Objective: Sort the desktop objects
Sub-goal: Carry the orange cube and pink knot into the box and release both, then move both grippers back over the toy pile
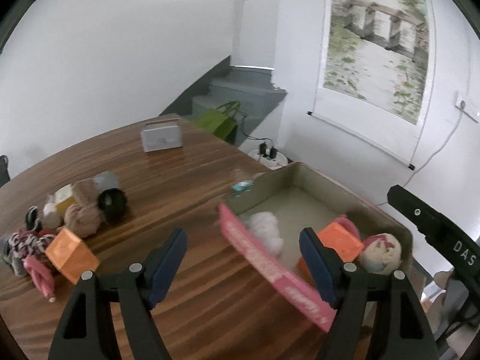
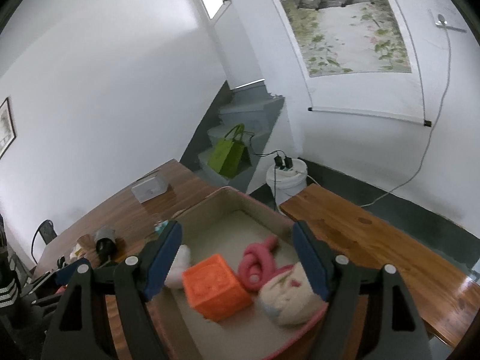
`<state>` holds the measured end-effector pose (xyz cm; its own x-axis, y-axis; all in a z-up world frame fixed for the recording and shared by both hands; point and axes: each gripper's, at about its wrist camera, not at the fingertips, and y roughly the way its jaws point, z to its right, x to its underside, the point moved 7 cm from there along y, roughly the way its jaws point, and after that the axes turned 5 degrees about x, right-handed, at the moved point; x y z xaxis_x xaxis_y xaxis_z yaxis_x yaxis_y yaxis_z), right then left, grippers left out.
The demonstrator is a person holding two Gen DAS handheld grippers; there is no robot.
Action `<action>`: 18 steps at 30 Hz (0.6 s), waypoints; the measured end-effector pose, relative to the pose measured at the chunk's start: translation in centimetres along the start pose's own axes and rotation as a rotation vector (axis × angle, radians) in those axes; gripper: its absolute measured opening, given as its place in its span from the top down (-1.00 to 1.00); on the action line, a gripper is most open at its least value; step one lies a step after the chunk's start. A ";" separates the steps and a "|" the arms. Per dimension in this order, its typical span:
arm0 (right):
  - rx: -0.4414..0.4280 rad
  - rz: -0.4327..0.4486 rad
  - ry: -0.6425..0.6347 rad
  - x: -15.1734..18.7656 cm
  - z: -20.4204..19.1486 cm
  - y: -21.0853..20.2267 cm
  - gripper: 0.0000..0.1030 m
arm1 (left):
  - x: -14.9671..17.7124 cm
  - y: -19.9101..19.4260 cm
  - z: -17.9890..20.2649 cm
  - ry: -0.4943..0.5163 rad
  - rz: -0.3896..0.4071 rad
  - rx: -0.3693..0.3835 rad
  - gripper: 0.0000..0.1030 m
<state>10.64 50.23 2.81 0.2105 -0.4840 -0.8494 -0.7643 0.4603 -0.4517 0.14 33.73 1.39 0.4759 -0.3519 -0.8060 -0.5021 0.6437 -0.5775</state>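
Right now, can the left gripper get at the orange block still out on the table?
Probably yes. The left gripper is open with nothing between its fingers, and the orange block sits on bare table just left of it. Only the pink toy beside the block crowds one side.

1. Left gripper — two black plastic arms with triangular cut-outs, silver round pivot screws, dark blue pads on the fingers.
2. Right gripper — same black frame, silver screws, blue pads; white "DAS" lettering on its body in the left wrist view.
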 end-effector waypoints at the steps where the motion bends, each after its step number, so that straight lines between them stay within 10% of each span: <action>1: -0.008 -0.001 -0.007 0.1 -0.6 0.0 -0.53 | 0.1 -0.2 -0.6 -0.007 0.001 -0.010 -0.53; 18: -0.196 -0.074 -0.170 4.2 -13.7 0.2 -0.53 | 2.9 -6.2 -15.9 -0.193 0.028 -0.252 -0.53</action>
<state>2.97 38.11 2.90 0.3569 -0.3714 -0.8572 -0.8432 0.2670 -0.4667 -6.86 17.86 0.54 0.5755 -0.1858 -0.7964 -0.6685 0.4541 -0.5890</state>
